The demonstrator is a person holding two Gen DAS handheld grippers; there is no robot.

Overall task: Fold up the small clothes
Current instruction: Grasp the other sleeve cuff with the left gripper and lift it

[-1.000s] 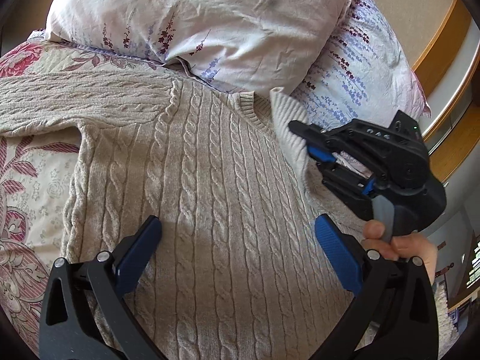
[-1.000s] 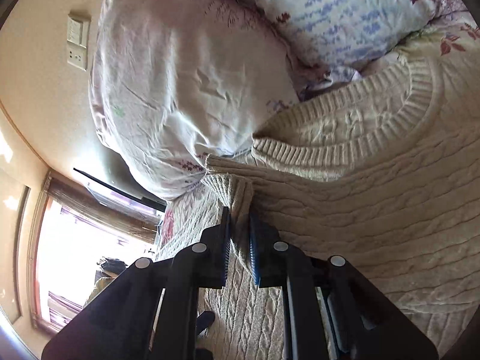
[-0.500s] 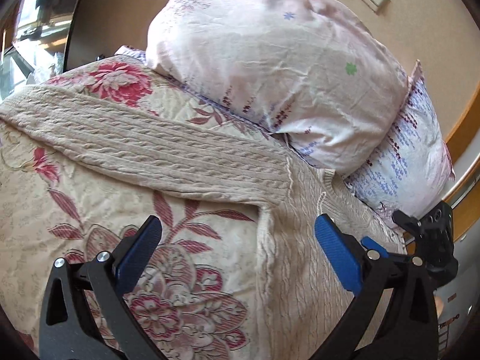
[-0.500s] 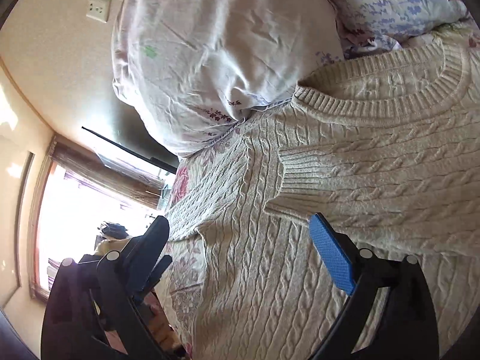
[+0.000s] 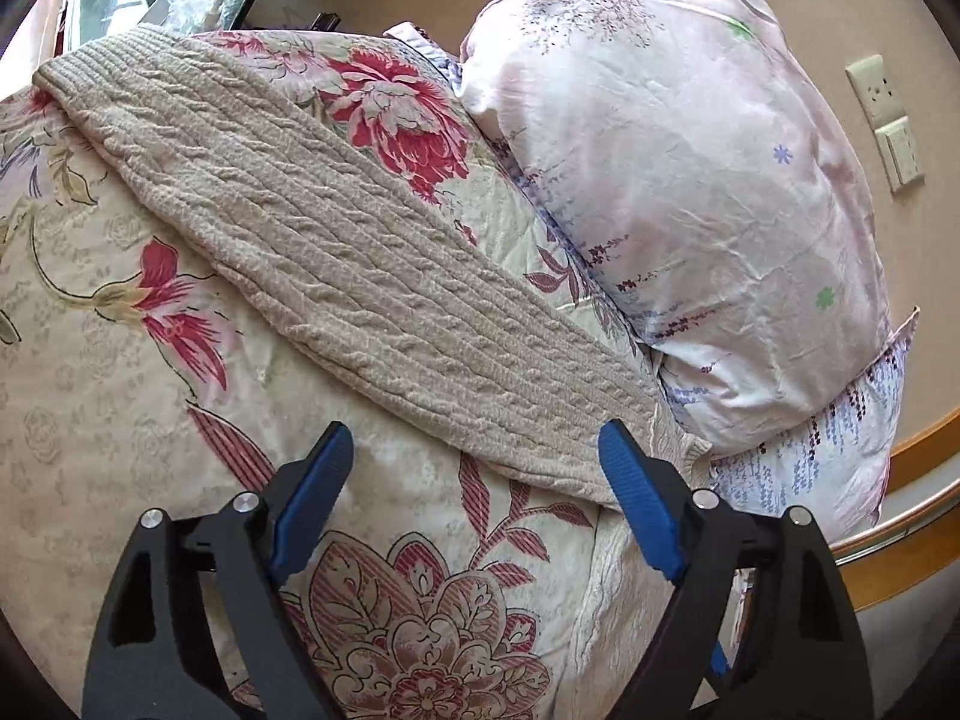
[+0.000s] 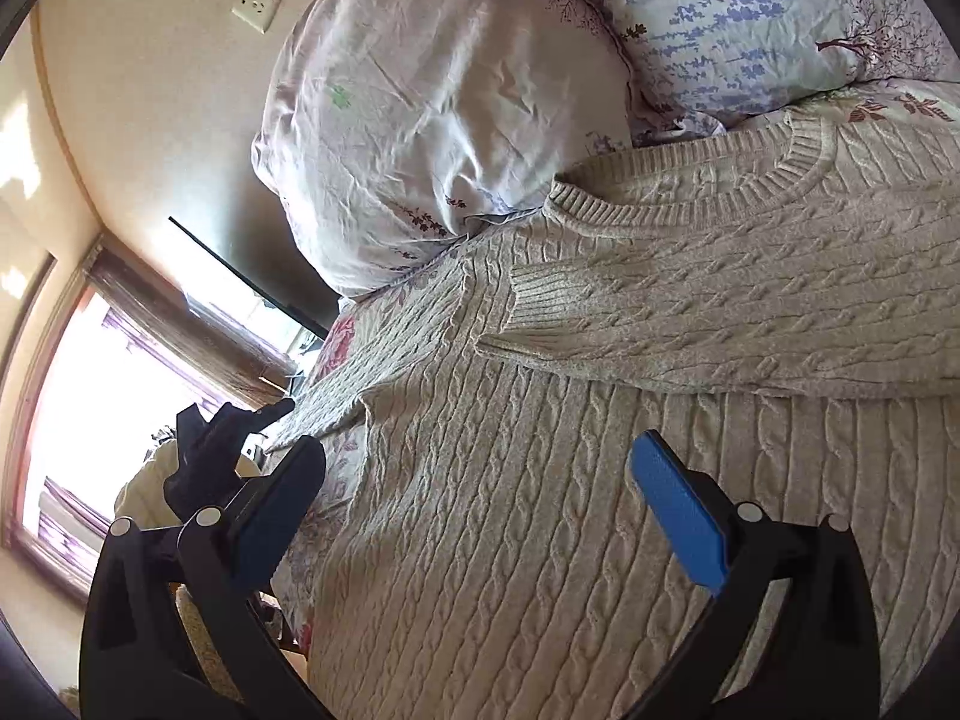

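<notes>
Right hand-held gripper [image 6: 474,504] had let go: a second earlier its jaws were pinched on the sweater's right sleeve, now they stood wide with nothing between them. That right sleeve [image 6: 720,324] lay folded across the chest of the sweater [image 6: 540,540], cuff end just below the collar. So I'd call the first sleeve fold done.

Left hand-held gripper [image 5: 474,492] had swung off the sweater body and was now over the left sleeve [image 5: 336,240], which lay stretched out flat on the floral bedspread [image 5: 120,390], still unfolded. Its jaws were closing, but nothing sat between them yet; the sleeve's lower edge was just ahead of the blue pads [image 5: 636,504]. Probably lining up a grab for the second sleeve fold.

View differences:
- Right wrist view showed the sweater body, collar and folded sleeve, plus the left hand-held gripper off at frame left near the bed edge. Left sleeve only partly visible there.
- Left wrist view showed the whole left sleeve out to the cuff [image 5: 72,66] and the pillow [image 5: 690,192] beside it; sweater body and the right hand-held gripper were out of frame.
</notes>
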